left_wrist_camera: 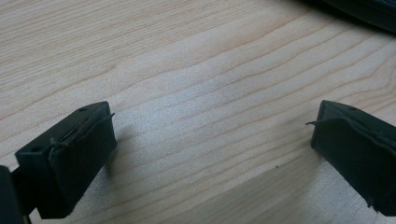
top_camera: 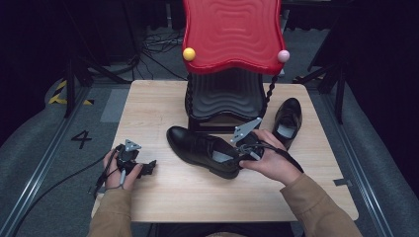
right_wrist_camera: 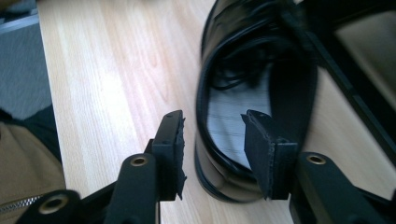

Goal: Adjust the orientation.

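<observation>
- My left gripper (top_camera: 148,169) rests low on the tabletop (top_camera: 197,192), jaws wide apart, holding nothing.
- The near black shoe (top_camera: 202,148) lies mid-tabletop, insole showing inside.
- My right gripper (right_wrist_camera: 212,154) hangs with jaws parted astride its heel rim, not pressing.
- A second shoe (top_camera: 288,121) lies far right.

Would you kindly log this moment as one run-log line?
right gripper: open, jaws straddling heel rim of near black shoe | left gripper: open, over bare table | second shoe: beside rack
</observation>
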`<state>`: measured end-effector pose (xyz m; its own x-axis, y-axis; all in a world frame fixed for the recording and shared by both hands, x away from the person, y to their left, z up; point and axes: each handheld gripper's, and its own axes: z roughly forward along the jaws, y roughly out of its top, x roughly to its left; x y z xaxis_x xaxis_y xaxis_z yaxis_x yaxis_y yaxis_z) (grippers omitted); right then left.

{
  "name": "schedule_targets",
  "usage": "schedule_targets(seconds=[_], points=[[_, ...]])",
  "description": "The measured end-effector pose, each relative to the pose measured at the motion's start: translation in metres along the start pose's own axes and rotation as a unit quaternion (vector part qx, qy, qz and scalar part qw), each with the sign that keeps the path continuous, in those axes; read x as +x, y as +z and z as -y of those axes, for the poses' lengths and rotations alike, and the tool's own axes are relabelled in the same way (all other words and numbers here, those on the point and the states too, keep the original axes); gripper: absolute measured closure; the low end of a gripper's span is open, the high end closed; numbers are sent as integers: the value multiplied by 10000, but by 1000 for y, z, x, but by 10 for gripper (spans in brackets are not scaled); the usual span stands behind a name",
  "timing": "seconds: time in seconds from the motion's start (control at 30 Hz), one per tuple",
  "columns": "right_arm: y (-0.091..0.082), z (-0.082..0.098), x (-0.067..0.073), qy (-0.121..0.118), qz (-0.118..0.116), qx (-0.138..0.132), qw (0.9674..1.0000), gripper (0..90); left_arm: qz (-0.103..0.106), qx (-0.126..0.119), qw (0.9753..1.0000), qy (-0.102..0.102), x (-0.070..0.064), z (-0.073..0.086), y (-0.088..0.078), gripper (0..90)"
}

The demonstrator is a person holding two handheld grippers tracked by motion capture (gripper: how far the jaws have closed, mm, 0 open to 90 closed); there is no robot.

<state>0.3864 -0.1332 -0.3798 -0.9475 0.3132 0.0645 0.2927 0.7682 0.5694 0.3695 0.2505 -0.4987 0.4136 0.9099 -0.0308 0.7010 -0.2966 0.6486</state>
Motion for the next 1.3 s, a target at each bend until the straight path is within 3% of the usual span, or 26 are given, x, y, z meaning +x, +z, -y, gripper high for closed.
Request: schedule_targets(seconds=[0.07, 0.27, 0.37, 0.4, 0.47, 0.5, 0.6, 0.67, 0.93, 1.1, 1.2, 1.3], points=[[11, -4, 0, -110, -47, 115, 9999, 579, 4, 1, 10000, -2, 0, 0, 0, 3], [40, -10, -4, -133, -244, 613, 9977, 592, 5, 1, 10000, 7, 0, 0, 0, 3], [52, -10, -4, -68, -321, 940, 9950, 618, 9, 1, 10000, 5, 0, 0, 0, 2], [52, -10, -4, -68, -321, 940, 9950, 618, 9, 1, 10000, 5, 0, 0, 0, 2], [54, -13, -5, -112, -289, 1065, 9938, 765, 7, 1, 10000, 8, 0, 0, 0, 3], [54, -13, -5, -28, -482, 1092, 9928, 822, 7, 1, 10000, 8, 0, 0, 0, 2], [55, -15, -4, -153, -456, 1151, 9922, 842, 7, 2, 10000, 11, 0, 0, 0, 2], [54, -16, -3, -165, -387, 1133, 9927, 848, 8, 2, 10000, 10, 0, 0, 0, 2], [28, -21, 15, -255, -394, 612, 9970, 853, 8, 2, 10000, 9, 0, 0, 0, 2], [3, -7, 36, -254, -365, 453, 9980, 852, 10, 3, 10000, 11, 0, 0, 0, 2], [-13, 4, 46, -91, -367, 284, 9989, 852, 10, 9, 10000, 8, 0, 0, 0, 2], [-24, 14, 52, 41, -221, 161, 9996, 851, 0, -1, 10000, 56, 1, 0, 1, 2]])
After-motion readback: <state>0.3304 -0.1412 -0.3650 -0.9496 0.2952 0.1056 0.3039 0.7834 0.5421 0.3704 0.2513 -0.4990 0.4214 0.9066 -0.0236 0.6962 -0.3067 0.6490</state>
